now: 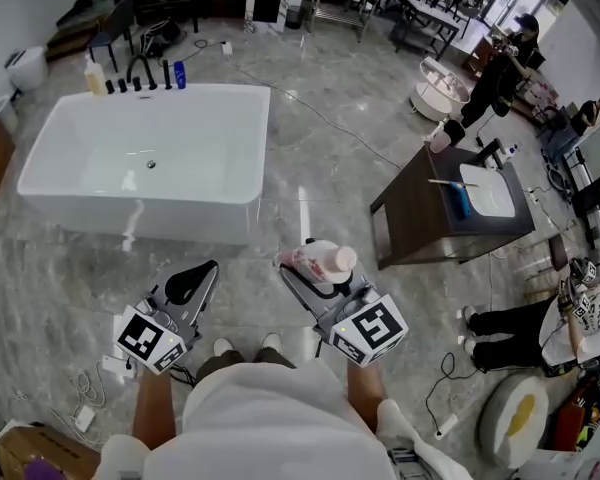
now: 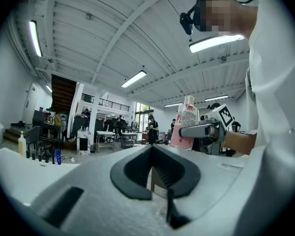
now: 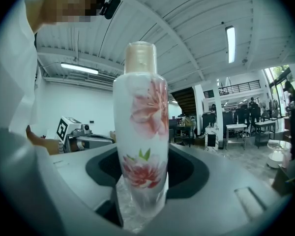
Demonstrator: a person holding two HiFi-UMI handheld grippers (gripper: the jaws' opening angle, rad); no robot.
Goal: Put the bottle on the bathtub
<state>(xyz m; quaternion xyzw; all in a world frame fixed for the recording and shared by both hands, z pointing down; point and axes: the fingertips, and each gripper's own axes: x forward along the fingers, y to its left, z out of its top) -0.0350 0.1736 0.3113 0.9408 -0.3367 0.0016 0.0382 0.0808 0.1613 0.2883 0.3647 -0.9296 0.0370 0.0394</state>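
Observation:
My right gripper (image 1: 310, 271) is shut on a white bottle (image 1: 321, 262) printed with pink flowers and topped by a pale cap. The bottle (image 3: 141, 132) stands upright between the jaws, which clamp its lower body. My left gripper (image 1: 191, 283) hangs at the same height with its jaws closed and nothing in them; its view shows the bottle (image 2: 185, 122) off to the right. The white bathtub (image 1: 242, 101) lies on the floor ahead and to the left of both grippers, apart from them.
Several bottles (image 1: 97, 76) and a black faucet stand along the tub's far rim. A dark vanity (image 1: 420, 223) with a white basin stands to the right. Cables cross the marble floor (image 1: 310, 158). People (image 1: 500, 68) stand at the far right among tables.

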